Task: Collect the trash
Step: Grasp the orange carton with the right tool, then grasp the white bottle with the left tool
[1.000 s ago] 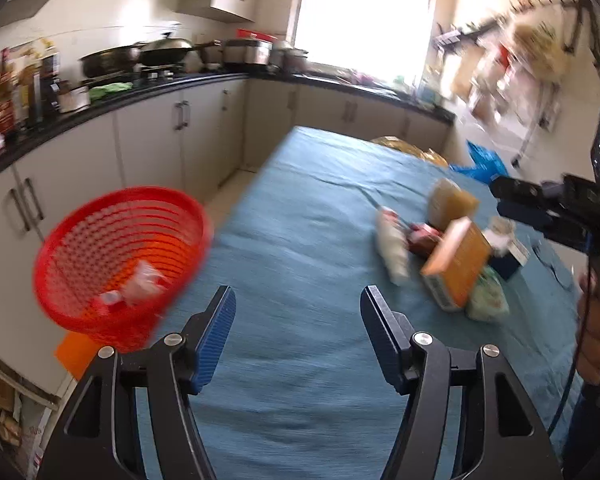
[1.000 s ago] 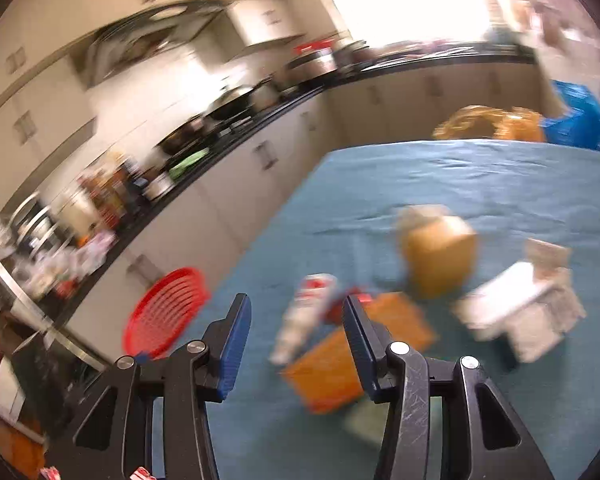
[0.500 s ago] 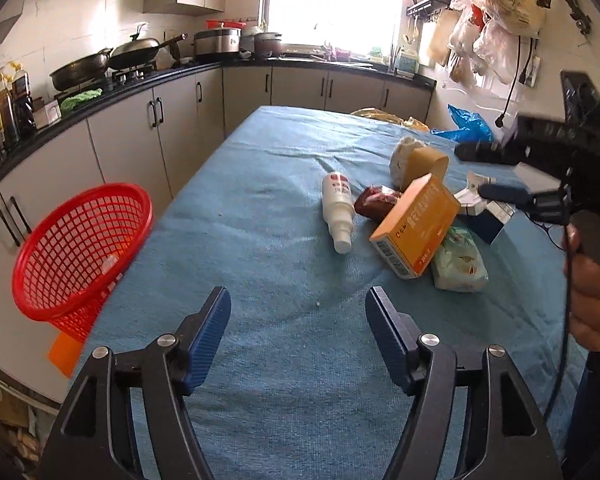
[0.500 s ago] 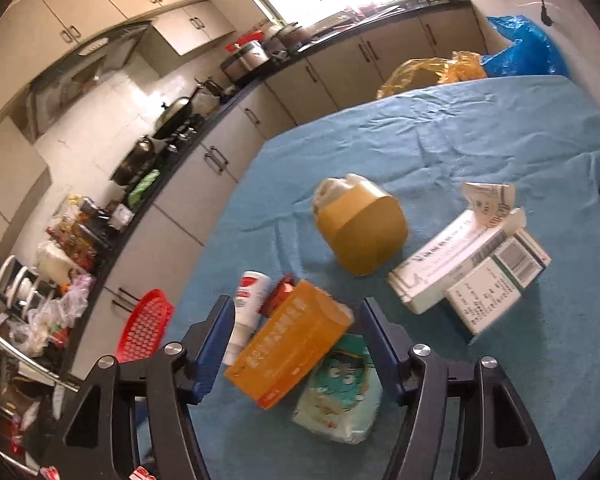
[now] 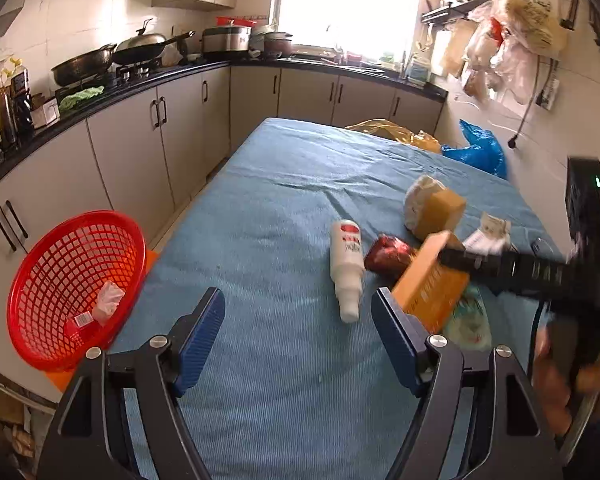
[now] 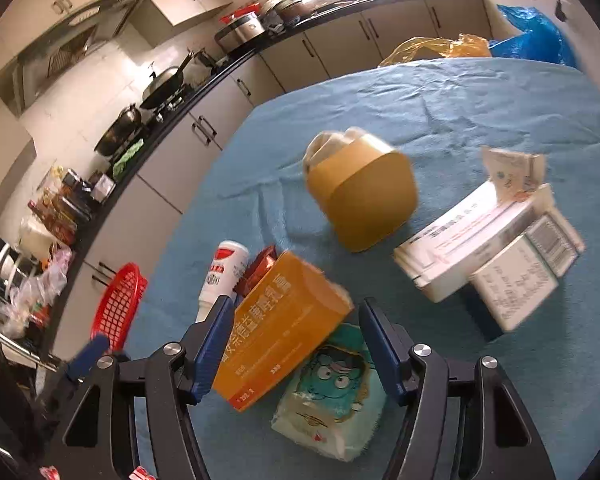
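A red basket [image 5: 40,280] hangs off the table's left edge with a crumpled white scrap [image 5: 108,300] inside. On the blue tablecloth [image 5: 280,184] lie a white bottle [image 5: 346,264], a red wrapper [image 5: 388,256], an orange box [image 6: 280,328], a teal tissue pack [image 6: 332,392], a tan tub [image 6: 364,196] and white cartons [image 6: 480,240]. My left gripper [image 5: 296,300] hovers over bare cloth short of the bottle, its jaws opening with nothing between them. My right gripper [image 6: 296,306] is open and straddles the orange box, pads not pressing it.
Grey cabinets [image 5: 140,148] and a black counter with pans run along the left of the table. A yellow bag [image 5: 392,132] and a blue bag [image 5: 480,152] sit past the far end. A person's hand [image 5: 556,376] holds the right gripper at right.
The left view has swung from the basket toward the trash pile. The right gripper came down over the orange box and its jaws widened.
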`<action>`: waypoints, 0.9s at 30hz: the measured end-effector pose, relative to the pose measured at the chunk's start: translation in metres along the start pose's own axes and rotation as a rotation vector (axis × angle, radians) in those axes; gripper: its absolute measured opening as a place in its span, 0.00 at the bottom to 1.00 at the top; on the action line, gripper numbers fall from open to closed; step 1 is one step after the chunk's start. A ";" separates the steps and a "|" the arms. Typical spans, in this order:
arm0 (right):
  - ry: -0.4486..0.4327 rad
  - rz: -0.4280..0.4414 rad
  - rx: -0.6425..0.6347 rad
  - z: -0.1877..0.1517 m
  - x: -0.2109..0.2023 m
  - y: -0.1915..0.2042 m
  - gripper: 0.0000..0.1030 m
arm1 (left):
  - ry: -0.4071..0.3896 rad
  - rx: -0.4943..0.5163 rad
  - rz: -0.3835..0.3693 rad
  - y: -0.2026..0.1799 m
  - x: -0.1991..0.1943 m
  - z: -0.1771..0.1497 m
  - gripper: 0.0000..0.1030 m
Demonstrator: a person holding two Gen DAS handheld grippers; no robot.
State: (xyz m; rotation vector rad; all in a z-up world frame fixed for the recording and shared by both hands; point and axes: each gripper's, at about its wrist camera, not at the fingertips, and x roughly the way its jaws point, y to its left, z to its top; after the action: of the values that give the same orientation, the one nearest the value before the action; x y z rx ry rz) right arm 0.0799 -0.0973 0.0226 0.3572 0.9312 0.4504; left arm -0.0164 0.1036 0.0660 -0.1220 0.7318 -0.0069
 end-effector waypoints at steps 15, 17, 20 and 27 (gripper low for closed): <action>-0.093 0.064 -0.003 -0.002 -0.014 0.001 0.24 | 0.012 -0.019 0.001 -0.007 0.016 0.026 0.73; -0.143 0.059 0.010 0.001 -0.027 -0.001 0.24 | 0.032 -0.010 -0.001 -0.011 0.024 0.028 0.73; -0.220 0.013 0.031 0.003 -0.046 -0.005 0.24 | 0.081 0.000 -0.021 -0.018 0.043 0.029 0.73; -0.246 0.022 0.089 0.009 -0.058 -0.013 0.24 | 0.142 0.076 0.001 -0.036 0.079 0.019 0.54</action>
State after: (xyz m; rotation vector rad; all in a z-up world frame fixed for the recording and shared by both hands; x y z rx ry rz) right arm 0.0600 -0.1393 0.0606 0.4928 0.7098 0.3758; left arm 0.0560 0.0658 0.0314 -0.0493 0.8727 -0.0429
